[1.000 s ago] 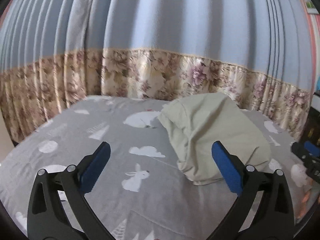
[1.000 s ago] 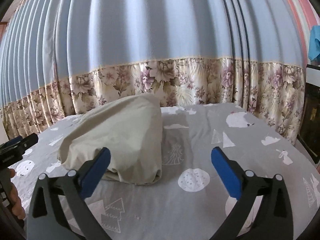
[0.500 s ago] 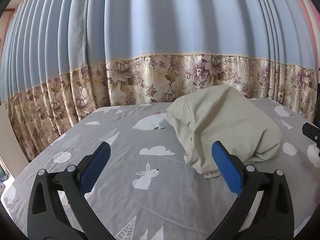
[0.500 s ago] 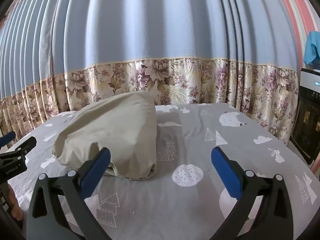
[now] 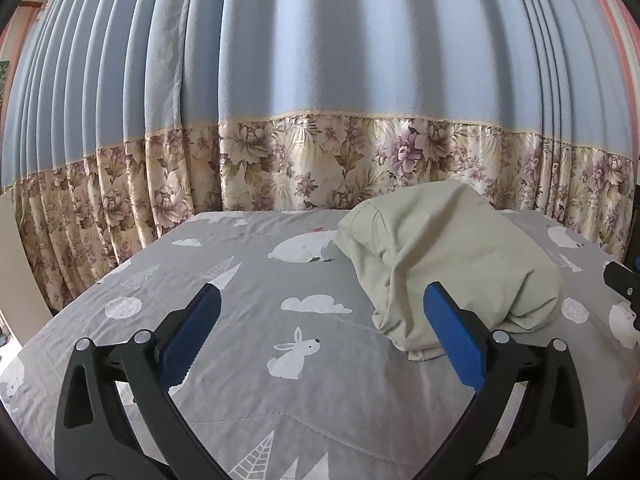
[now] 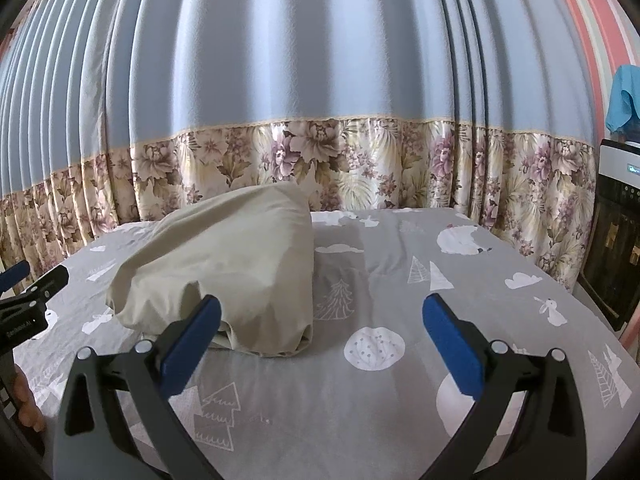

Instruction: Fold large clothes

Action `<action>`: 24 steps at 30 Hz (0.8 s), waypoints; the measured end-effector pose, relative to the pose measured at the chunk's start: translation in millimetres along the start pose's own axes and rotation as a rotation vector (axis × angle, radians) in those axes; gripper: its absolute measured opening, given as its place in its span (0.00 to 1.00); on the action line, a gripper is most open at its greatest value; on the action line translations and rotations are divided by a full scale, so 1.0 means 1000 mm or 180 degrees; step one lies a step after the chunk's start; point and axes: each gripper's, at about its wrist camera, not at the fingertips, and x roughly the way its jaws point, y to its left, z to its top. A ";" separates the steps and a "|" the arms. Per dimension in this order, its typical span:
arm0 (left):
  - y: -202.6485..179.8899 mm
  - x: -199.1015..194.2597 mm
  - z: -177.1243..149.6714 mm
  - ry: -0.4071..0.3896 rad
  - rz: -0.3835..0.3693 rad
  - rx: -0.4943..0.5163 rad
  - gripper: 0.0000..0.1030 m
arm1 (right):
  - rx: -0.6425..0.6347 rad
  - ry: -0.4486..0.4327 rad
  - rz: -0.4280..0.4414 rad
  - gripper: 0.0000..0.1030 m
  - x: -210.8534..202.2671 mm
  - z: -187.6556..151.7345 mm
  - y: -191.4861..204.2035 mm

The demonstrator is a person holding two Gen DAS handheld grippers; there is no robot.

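Left wrist view: both grippers (image 5: 320,312) (image 6: 320,314) gape empty, beige garment (image 5: 448,260) bunched on the bedsheet (image 5: 248,380) before floral curtains (image 5: 320,160).

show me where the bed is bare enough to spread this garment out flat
Bare sheet lies between the beige garment and the curtain, and again on its other side toward the dark cabinet. Only the middle is taken, by the bundle itself.

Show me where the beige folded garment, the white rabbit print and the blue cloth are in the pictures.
beige folded garment (image 6: 240,264): right wrist view, middle of its top surface.
white rabbit print (image 5: 294,354): left wrist view, the rabbit's body on the bedsheet.
blue cloth (image 6: 624,96): right wrist view, its hanging middle, far right.
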 end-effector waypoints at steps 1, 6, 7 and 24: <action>-0.002 -0.001 0.000 -0.0010 -0.0001 0.0011 0.97 | 0.0001 0.0002 -0.0002 0.98 0.000 0.000 0.000; -0.006 -0.004 -0.001 -0.0050 0.0015 0.0078 0.97 | 0.0005 -0.0013 -0.0026 0.98 -0.002 -0.001 -0.001; -0.006 -0.004 0.000 -0.0051 0.0022 0.0081 0.97 | 0.0010 -0.0033 -0.0032 0.98 -0.004 -0.002 -0.001; -0.003 -0.007 0.002 -0.0066 0.0022 0.0047 0.97 | -0.0002 -0.0117 -0.0083 0.98 -0.008 -0.002 -0.004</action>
